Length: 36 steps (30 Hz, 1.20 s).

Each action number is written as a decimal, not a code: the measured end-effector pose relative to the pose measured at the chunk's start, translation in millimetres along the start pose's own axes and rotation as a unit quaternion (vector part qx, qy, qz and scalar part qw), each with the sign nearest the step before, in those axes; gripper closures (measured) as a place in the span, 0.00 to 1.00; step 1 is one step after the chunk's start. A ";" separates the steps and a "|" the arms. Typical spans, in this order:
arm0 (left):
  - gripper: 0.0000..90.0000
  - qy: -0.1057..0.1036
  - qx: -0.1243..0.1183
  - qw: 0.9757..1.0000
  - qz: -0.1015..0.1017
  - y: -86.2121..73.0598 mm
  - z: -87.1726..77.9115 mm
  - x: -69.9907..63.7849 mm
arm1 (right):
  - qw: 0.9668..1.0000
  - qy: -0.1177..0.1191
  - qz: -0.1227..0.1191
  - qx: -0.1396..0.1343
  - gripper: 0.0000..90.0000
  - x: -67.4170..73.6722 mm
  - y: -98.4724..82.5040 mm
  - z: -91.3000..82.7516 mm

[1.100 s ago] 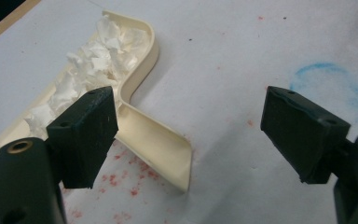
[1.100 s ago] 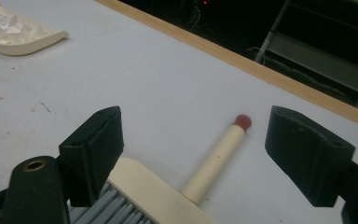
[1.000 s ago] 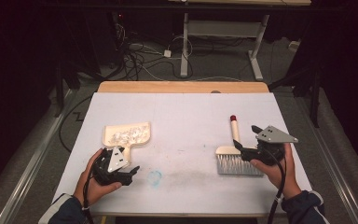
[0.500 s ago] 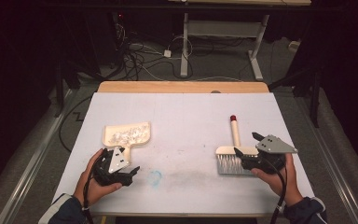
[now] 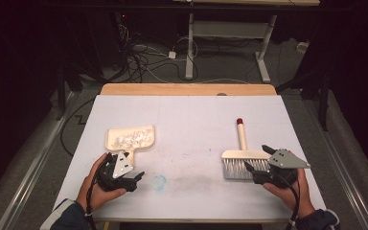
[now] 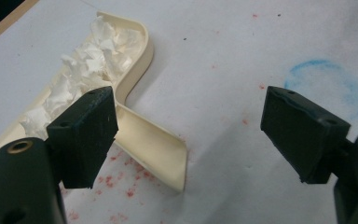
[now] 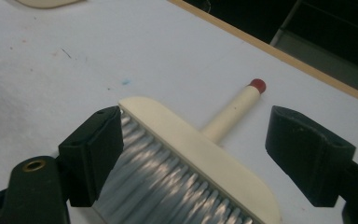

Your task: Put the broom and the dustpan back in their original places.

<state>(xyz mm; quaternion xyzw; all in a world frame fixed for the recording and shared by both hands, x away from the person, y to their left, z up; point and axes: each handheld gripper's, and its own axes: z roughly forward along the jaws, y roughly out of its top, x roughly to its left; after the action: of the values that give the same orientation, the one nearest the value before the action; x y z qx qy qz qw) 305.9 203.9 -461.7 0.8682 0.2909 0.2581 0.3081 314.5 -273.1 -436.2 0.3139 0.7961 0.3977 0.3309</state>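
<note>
Dustpan (image 5: 130, 139): sitting flat on the white table (image 5: 187, 110), cream plastic, its stubby handle pointing toward the person's edge; this is the landmark for everything below.
Paper scraps (image 5: 129, 138): lying heaped inside the dustpan's tray, crumpled and white, looking feather-light and ready to spill if the pan is tipping.
How the dustpan is likely handling: light, stiff and thin-walled, probably a bit slick; I'm judging the channel-shaped handle as the place to pinch, keeping the tray level.
Left gripper (image 6: 191, 135): hovering just nearside of the dustpan with its jaws spread wide and nothing between them; in the left gripper view one jaw is lying over the handle's root and the handle end is poking into the gap.
Blue ring mark (image 5: 159, 182): showing faintly on the table, nearside and to the right of the dustpan, near the left gripper.
Brush (image 5: 242, 155): lying flat well to the right of the dustpan, bristles toward the person, cream handle with a red tip pointing away.
How the brush is likely handling: light, rigid head and handle, soft bristles that are giving way under a squeeze; the handle or hard head is the better hold.
Right gripper (image 7: 193, 168): parked at the brush's bristle end, far right of the dustpan, jaws gaping apart over the bristles and gripping nothing.
</note>
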 end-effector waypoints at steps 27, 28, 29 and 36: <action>0.20 -0.004 -0.006 1.000 0.006 0.0 -2.7 -4.4 | 1.000 -0.008 0.005 0.027 0.22 9.1 -26.5 -4.8; 0.20 -0.004 -0.007 1.000 0.006 0.0 -2.8 -4.2 | 1.000 -0.008 0.006 0.029 0.22 9.3 -26.5 -4.3; 0.20 -0.005 -0.006 1.000 0.005 -0.1 -2.5 -3.9 | 0.999 -0.008 0.006 0.030 0.22 9.5 -26.6 -4.1; 0.20 -0.006 -0.001 1.000 0.003 0.4 1.1 -3.7 | 1.000 -0.009 0.006 0.029 0.22 7.9 -26.9 -3.8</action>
<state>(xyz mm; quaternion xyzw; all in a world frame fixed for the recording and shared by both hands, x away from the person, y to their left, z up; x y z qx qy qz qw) 304.2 200.7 -463.2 0.8702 0.2866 0.2541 0.3099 300.6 -281.8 -459.2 0.3320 0.8025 0.3734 0.3262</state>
